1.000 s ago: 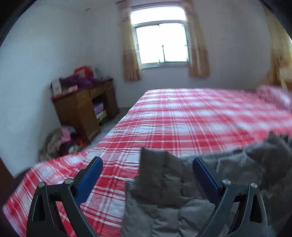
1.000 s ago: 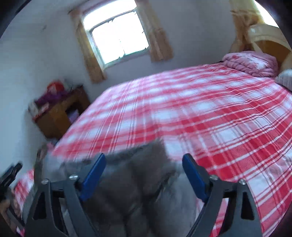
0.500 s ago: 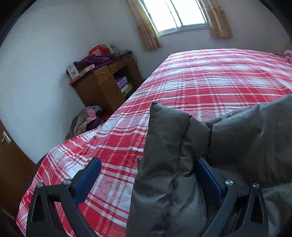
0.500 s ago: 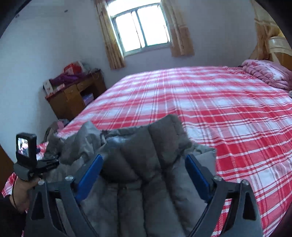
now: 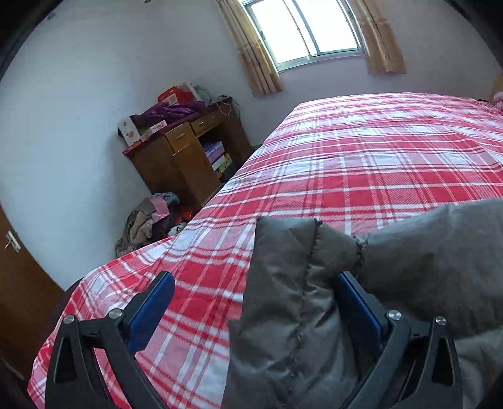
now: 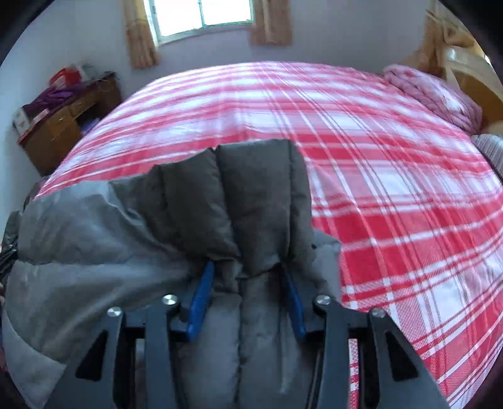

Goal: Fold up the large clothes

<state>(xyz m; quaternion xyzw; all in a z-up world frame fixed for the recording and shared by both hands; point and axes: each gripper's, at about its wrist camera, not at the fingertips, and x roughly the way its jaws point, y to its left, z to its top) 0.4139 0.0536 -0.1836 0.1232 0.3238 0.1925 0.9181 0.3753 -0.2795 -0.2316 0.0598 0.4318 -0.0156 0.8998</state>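
A grey quilted padded garment (image 5: 292, 302) lies at the near edge of the red-and-white plaid bed (image 5: 361, 163). My left gripper (image 5: 251, 302) is open, its blue pads wide apart, with a corner of the garment standing between them against the right pad (image 5: 358, 305). In the right wrist view my right gripper (image 6: 248, 299) has closed its blue pads on a bunched fold of the same garment (image 6: 245, 201), which rises in front of the camera. The bed (image 6: 393, 163) spreads beyond it.
A brown wooden desk (image 5: 185, 157) with boxes and purple cloth on top stands at the left wall, a pile of clothes (image 5: 151, 220) on the floor beside it. A curtained window (image 5: 301, 28) is behind the bed. A pink folded blanket (image 6: 433, 94) and a wooden headboard (image 6: 471, 75) lie far right.
My right gripper has shut on the garment's fold; it was open half a second ago. The left gripper has stayed open and tilted down a little, with the garment's corner between its pads.
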